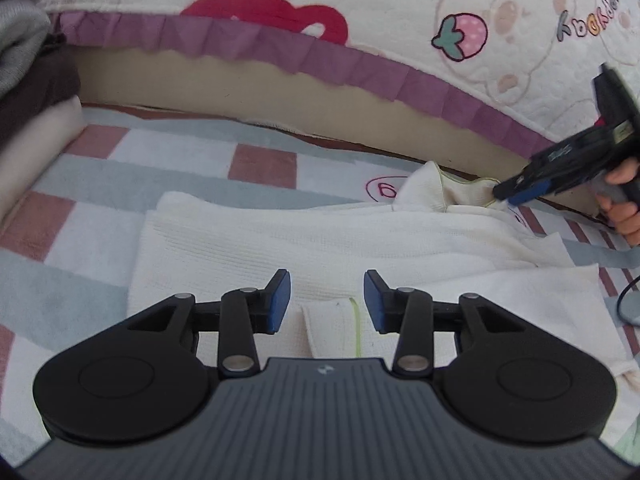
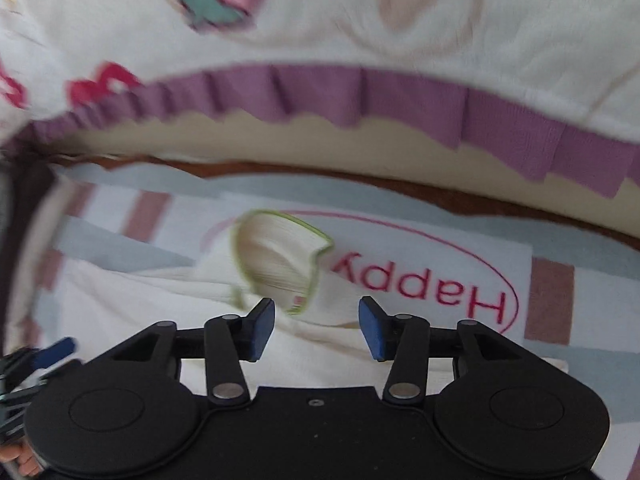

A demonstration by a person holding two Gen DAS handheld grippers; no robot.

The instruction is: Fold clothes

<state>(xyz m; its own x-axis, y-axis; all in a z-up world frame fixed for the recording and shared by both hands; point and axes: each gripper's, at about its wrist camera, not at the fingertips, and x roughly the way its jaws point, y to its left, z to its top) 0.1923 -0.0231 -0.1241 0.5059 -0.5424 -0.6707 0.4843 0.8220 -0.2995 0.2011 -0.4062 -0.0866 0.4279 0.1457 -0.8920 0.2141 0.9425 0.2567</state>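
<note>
A white ribbed knit garment (image 1: 280, 240) lies spread on the checked blanket (image 1: 80, 184). My left gripper (image 1: 326, 300) is open just above its near part, and a narrow folded strip with a green seam (image 1: 336, 328) shows between the jaws, untouched by the pads. At the garment's far right a green-trimmed opening (image 1: 424, 188) stands up, with my right gripper (image 1: 506, 196) right beside it. In the right wrist view this opening (image 2: 280, 256) curls up ahead of my right gripper (image 2: 318, 328), which is open with only flat cloth below. My left gripper (image 2: 52, 352) shows at the far left.
A stack of folded grey, brown and cream clothes (image 1: 28, 80) stands at the far left. A cream quilt with a purple frill (image 1: 280, 44) and strawberry prints bounds the back. The blanket carries a red "Happy" print (image 2: 420, 284). A dark cable (image 1: 624, 304) lies at the right.
</note>
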